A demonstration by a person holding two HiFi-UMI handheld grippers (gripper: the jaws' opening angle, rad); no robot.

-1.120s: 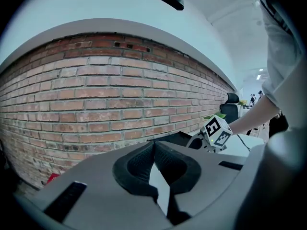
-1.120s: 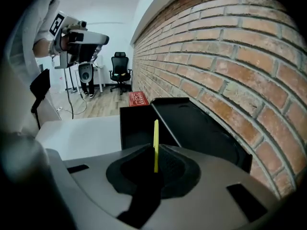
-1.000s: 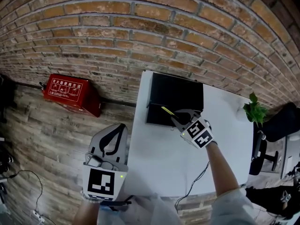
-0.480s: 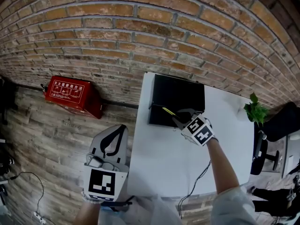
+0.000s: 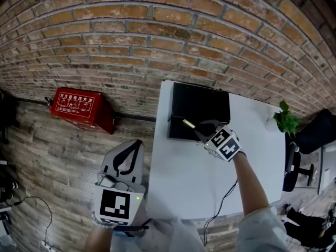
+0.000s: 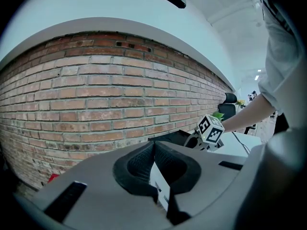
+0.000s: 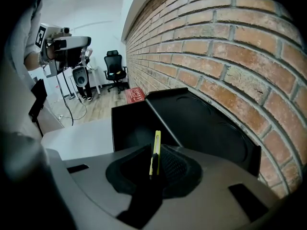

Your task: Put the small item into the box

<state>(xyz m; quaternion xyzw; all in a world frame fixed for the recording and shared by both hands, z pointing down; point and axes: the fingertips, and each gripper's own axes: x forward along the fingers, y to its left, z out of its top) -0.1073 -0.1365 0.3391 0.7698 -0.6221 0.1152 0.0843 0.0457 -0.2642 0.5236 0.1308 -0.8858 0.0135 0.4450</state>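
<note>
A black box stands open at the back of the white table, its lid leaning toward the brick wall. My right gripper is shut on a thin yellow item at the box's near edge. In the right gripper view the yellow item stands upright between the jaws of the right gripper, with the box's dark inside just ahead. My left gripper hangs left of the table over the wooden floor. Its jaws meet on a white card.
A red case lies on the floor by the brick wall. A small green plant sits at the table's right side, an office chair beyond it. A black cable runs off the table's near edge.
The right gripper with the yellow item has edged slightly further over the box's near edge. The left gripper has stayed put.
</note>
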